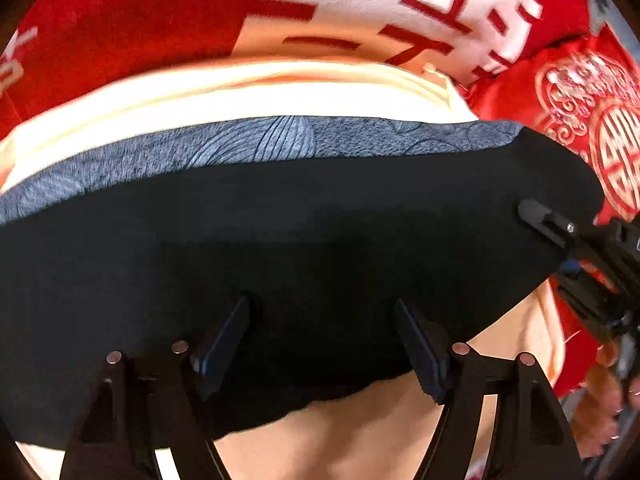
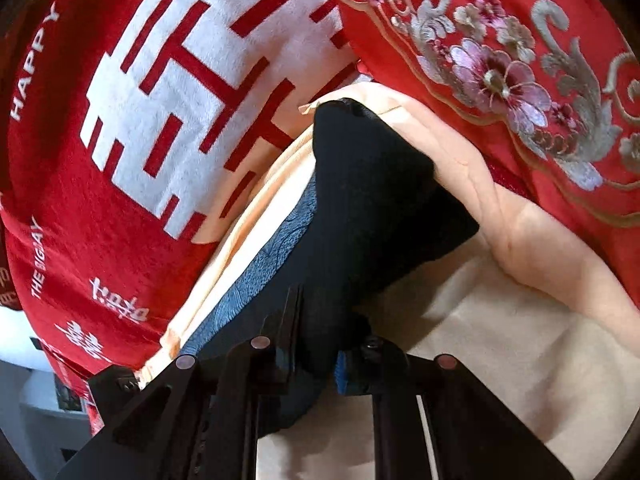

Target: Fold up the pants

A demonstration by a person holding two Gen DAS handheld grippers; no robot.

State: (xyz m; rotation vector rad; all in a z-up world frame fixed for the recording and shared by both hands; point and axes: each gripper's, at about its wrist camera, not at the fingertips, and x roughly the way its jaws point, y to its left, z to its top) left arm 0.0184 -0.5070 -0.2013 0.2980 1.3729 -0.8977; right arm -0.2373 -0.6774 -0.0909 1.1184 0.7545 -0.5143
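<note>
1. Risk of slip at the right gripper: closed narrowly on one edge of the plain black soft-fabric pants, with only a thin bite of cloth between the fingers. Any sharp pull likely to drag the edge free and spoil the fold.
2. Risk of a lopsided fold: left gripper spread wide, holding nothing, fingers resting over or just above the black cloth near its lower edge; contact not possible to tell. With one side pinched and the other loose, likely to skew or bunch when carried over.
3. Risk of catching the wrong layer: grey-blue leaf-patterned fabric strip showing along the far edge of the pants, touching them; part of the pants or a separate piece, unclear. Cream soft blanket directly beneath, easy to grab along with the pants when closing low.
4. Risk of snagging on surroundings: red plush blanket with a large white double-happiness character and red satin embroidered floral cover close beside the work area.
5. Location: spread on the cream blanket on the bed, in front of both grippers, with the right-hand end pinched.
6. Look: matte, deep black, smooth and mostly flat in the left wrist view, broad rounded outline, few creases; narrower far end humped up in the right wrist view. Seemingly already doubled over, judging from the outline.
</note>
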